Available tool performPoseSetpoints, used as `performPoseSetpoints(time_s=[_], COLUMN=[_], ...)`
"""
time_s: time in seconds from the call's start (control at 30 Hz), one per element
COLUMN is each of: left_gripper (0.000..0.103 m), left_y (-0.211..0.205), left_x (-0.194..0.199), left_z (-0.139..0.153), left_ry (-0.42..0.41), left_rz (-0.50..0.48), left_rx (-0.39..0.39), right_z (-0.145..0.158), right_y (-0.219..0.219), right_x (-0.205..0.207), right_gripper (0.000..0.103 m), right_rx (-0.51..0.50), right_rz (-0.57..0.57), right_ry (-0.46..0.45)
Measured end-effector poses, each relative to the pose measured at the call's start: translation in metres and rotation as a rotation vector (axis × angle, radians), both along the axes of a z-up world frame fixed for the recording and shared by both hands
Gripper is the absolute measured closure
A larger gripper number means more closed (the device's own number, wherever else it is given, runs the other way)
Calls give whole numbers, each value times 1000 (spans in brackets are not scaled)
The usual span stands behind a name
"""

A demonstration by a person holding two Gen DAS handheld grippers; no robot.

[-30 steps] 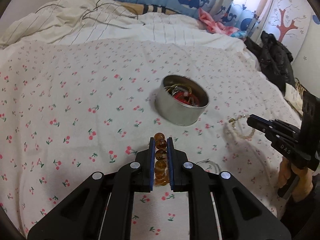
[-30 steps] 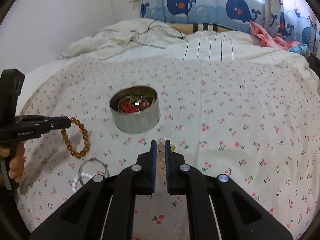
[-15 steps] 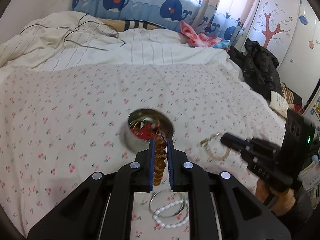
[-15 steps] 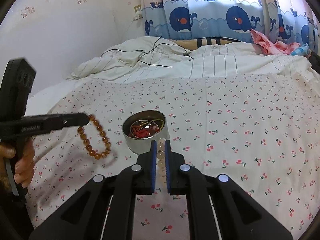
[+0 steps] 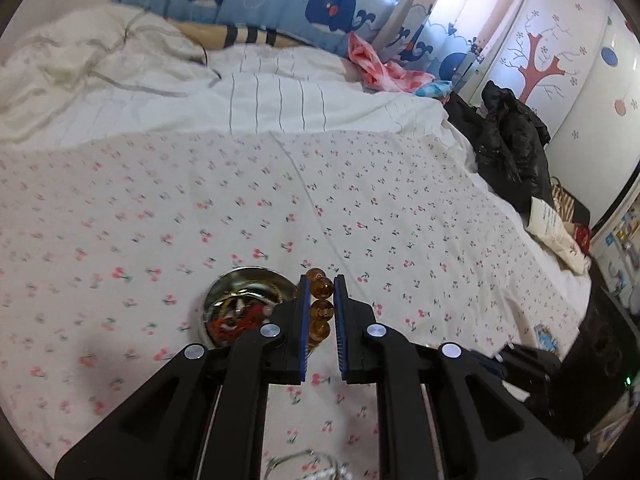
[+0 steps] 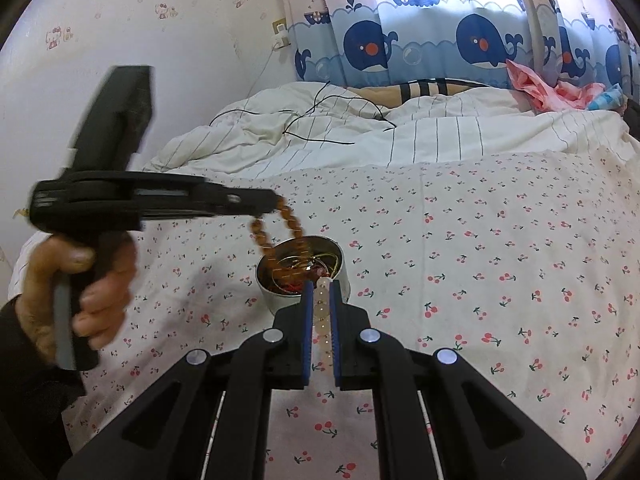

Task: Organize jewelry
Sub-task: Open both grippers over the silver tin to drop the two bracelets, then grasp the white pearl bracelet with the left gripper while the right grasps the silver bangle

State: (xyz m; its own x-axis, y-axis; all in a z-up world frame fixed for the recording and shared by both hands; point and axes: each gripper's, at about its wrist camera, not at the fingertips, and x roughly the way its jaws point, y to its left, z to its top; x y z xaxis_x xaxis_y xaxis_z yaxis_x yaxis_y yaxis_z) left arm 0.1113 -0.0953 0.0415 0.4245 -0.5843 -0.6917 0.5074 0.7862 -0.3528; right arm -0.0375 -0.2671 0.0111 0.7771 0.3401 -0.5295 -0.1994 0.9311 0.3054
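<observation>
Two bracelets are hanging in my tools right now. On the left, I am clamping the left tool (image 6: 276, 203) on the amber bead bracelet (image 6: 294, 227), whose loop is dangling over the near-left rim of the round metal tin (image 6: 280, 300) on the cherry-print bedsheet (image 6: 500, 280). Right of it, I am pinching the pale bead bracelet (image 6: 322, 312) in my right tool (image 6: 320, 292), just near the tin.
</observation>
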Motion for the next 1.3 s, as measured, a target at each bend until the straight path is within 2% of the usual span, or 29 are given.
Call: performPoseSetpoints(time_s=[0.07,0.13,0.17,0.23,0.3,0.37,0.43,0.53,0.67,0.73,0.8,0.87,0.97,1.03,1.07,1.1,1.13,1.17,1.2,1.3], left_gripper=[93,93,93,92,91,88,75,64,60,53,52,52,51,46,45,44,44,44,44,41], left_y=[-8,-13,-14,-12,-6,3,16,37,69,85,100,105,107,104,101,99,99,98,97,95], left_x=[10,16,18,18,17,12,5,-10,-31,-37,-35,-30,-32,-35,-35,-36,-36,-36,-36,-35], left_z=[-17,-32,-39,-43,-39,-29,-19,-7,-5,-10,-20,-24,-20,-17,-16,-16,-16,-17,-18,-22], left_ry=[35,42,36,21,4,-19,-35,-52,-64,-42,19,48,31,11,7,9,13,17,17,25], left_rz=[2,25,54,85,111,129,153,198,247,271,300,311,306,293,289,283,275,270,269,256], left_rx=[27,99,158,227,256,254,234,213,207,177,137,129,107,119,123,124,127,138,152,195], right_z=[0,0,0,0,0,2,4,10,9,5,1,-4,-21,-34,-39,-41,-41,-39,-35,-22], right_y=[0,0,0,2,3,3,4,13,26,32,36,40,42,44,46,49,50,49,47,38], right_x=[0,0,0,0,1,6,13,25,46,61,73,83,101,114,118,118,117,113,108,89], right_gripper=[94,94,94,94,94,94,94,94,94,94,94,94,94,94,94,90,80,55,50,50], right_rx=[1,2,2,8,16,32,58,80,127,166,206,253,331,312,246,190,147,127,119,103], right_rz=[0,1,2,8,11,18,26,54,87,95,100,104,100,76,45,25,10,-5,-14,-33], right_ry=[1,2,3,4,6,9,9,4,27,48,69,89,148,204,225,227,220,201,177,126])
